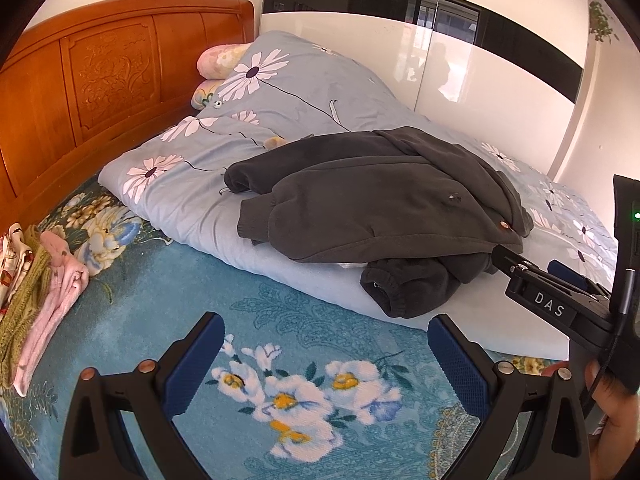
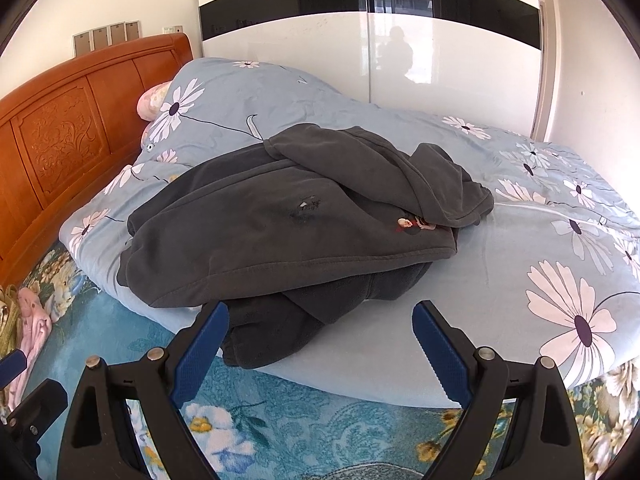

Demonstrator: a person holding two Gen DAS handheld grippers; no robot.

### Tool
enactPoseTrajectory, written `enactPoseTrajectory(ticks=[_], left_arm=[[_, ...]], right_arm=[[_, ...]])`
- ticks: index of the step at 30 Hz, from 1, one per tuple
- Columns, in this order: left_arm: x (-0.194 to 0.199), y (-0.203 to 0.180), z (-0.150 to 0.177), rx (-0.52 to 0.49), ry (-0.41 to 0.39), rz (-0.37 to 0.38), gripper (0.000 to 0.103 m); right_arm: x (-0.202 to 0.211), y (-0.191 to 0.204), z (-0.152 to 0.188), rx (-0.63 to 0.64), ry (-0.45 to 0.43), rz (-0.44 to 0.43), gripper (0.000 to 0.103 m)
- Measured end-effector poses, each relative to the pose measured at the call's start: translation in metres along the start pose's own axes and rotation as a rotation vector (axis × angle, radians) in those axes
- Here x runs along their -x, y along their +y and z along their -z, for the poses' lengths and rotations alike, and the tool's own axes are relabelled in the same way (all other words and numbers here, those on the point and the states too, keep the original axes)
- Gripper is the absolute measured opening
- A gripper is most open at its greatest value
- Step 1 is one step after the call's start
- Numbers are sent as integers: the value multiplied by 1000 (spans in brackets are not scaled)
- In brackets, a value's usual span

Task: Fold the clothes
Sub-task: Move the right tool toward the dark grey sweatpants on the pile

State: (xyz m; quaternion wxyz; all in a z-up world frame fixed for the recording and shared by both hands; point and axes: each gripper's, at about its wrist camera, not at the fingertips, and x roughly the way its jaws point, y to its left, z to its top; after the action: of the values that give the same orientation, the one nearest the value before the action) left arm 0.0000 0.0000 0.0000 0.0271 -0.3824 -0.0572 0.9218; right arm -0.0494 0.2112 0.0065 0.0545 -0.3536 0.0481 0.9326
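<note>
A dark grey sweatshirt (image 1: 372,208) (image 2: 280,224) lies crumpled on the light blue daisy quilt (image 1: 280,92) (image 2: 520,240), with a cuffed sleeve (image 1: 404,284) hanging toward the quilt's near edge. My left gripper (image 1: 326,338) stands open over the teal flowered bedspread (image 1: 280,380), short of the sweatshirt, nothing between its fingers. My right gripper (image 2: 320,326) is open too, its left blue pad (image 2: 200,352) just in front of the lowest dark fold (image 2: 272,336). In the left wrist view the right gripper's black body (image 1: 552,304) reaches toward the sweatshirt's right hem, held by a hand (image 1: 616,420).
A carved wooden headboard (image 1: 80,92) runs along the left. Folded clothes, pink (image 1: 56,292) and olive knit (image 1: 20,312), are stacked at the bed's left edge. Pillows (image 1: 218,60) lie under the quilt's far end. A glossy white wardrobe (image 2: 360,60) stands behind the bed.
</note>
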Motion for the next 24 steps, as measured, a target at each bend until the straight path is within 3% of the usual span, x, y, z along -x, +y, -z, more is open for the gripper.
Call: enactPoseTrajectory(ticks=[17,21,24], left_arm=[[1,8,4,-5,20,-29,103],[13,17,16,-31,50,-16,103],[28,29,29,-47,76,-9,103]], right_arm=[[-10,2,-1,6,21,-22,94],[-16,-6,1,-55,39,-113,94],[-38,-43,6,-274,87,-257,94]])
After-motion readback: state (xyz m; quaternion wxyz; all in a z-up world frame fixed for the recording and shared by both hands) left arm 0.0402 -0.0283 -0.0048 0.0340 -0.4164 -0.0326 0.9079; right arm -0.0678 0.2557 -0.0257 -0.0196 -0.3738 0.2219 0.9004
